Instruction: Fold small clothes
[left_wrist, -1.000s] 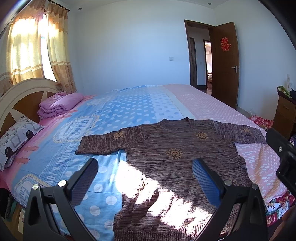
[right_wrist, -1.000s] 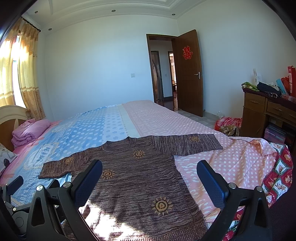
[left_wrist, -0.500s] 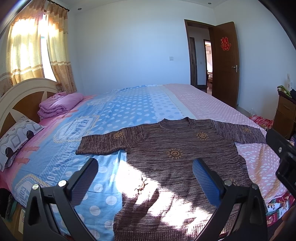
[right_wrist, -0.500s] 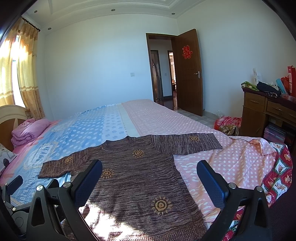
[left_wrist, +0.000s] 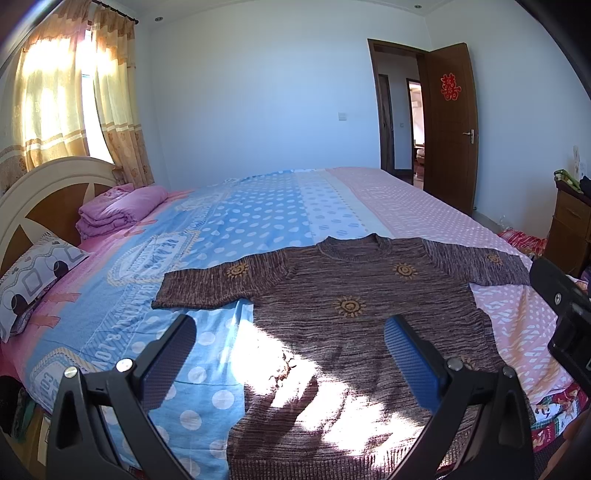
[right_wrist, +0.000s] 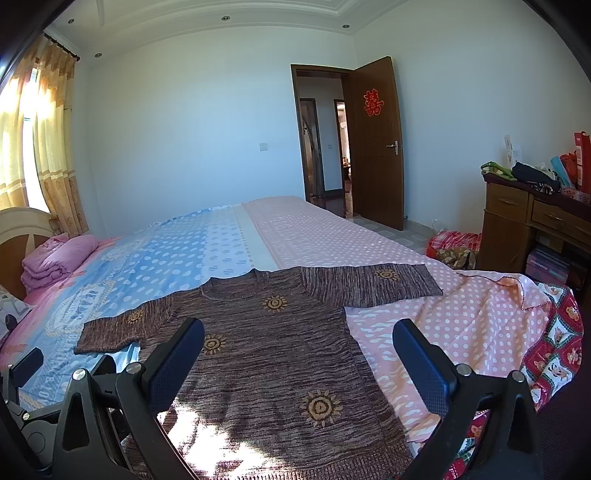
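Note:
A brown knitted sweater (left_wrist: 343, 306) (right_wrist: 266, 350) with orange sun motifs lies flat and spread on the bed, neck away from me, both sleeves stretched out to the sides. My left gripper (left_wrist: 291, 350) hovers open above the sweater's lower left part, holding nothing. Over the sweater's lower right side my right gripper (right_wrist: 299, 354) also stands open and empty. Sunlight falls across the hem. The left gripper's body (right_wrist: 22, 369) shows at the left edge of the right wrist view.
The bed (left_wrist: 258, 210) has a blue and pink dotted cover. Folded pink bedding (left_wrist: 118, 210) and a patterned pillow (left_wrist: 33, 273) lie by the headboard. A wooden dresser (right_wrist: 532, 229) with clutter stands at right, beside an open door (right_wrist: 376, 144). Red cloth (right_wrist: 454, 247) lies on the floor.

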